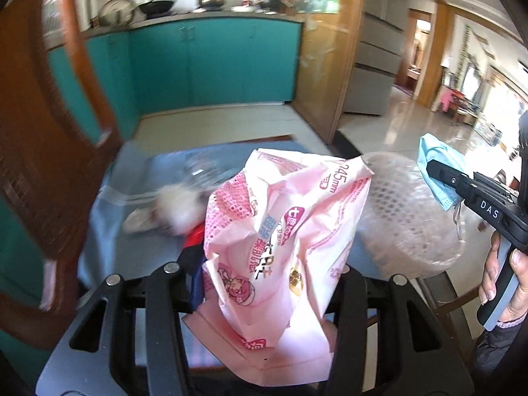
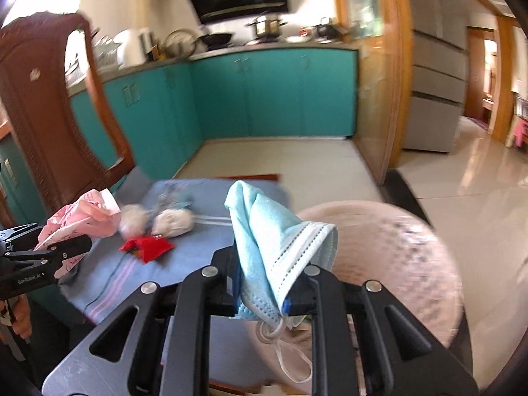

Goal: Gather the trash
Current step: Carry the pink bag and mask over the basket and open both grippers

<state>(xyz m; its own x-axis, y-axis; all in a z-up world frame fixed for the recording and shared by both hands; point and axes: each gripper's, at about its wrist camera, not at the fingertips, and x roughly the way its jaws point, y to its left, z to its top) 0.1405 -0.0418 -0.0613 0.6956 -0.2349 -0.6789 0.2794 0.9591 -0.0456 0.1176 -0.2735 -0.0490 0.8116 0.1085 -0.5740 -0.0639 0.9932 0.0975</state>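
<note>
While both pieces of trash hang clear of the tabletop [image 2: 204, 204], each sits pinched in its own gripper, which looks like the way to carry two items to the bin in a single trip. The left gripper [image 1: 264, 283] is clamped at a middling width on a pink plastic package [image 1: 283, 231], a crinkly, glossy wrapper printed with darker pink lettering and a cartoon figure; its bulk keeps the jaws from closing further, and it stands up from them in stiff, creased folds. The right gripper [image 2: 269, 283] is closed almost fully on a pale blue face mask [image 2: 280, 241], thin pleated fabric folded over on itself, with a stitched white edge and a white elastic loop dangling at 6 o'clock below the jaws.

A pink basket [image 2: 396, 257] with a perforated, lattice-like wall stands at 3 o'clock of the mask in the right wrist view, near the tabletop's edge; I judge it to be the bin, and its closeness suggests why the mask is held on that side. Motion blur softens it.

On the blue striped cloth covering the tabletop, more trash waits: two crumpled whitish tissue wads [image 2: 173, 222] and a red wrapper [image 2: 147, 246], lying at about 10 o'clock of the mask, close together. A carved brown wooden chair [image 2: 49, 105] stands at the far left.
</note>
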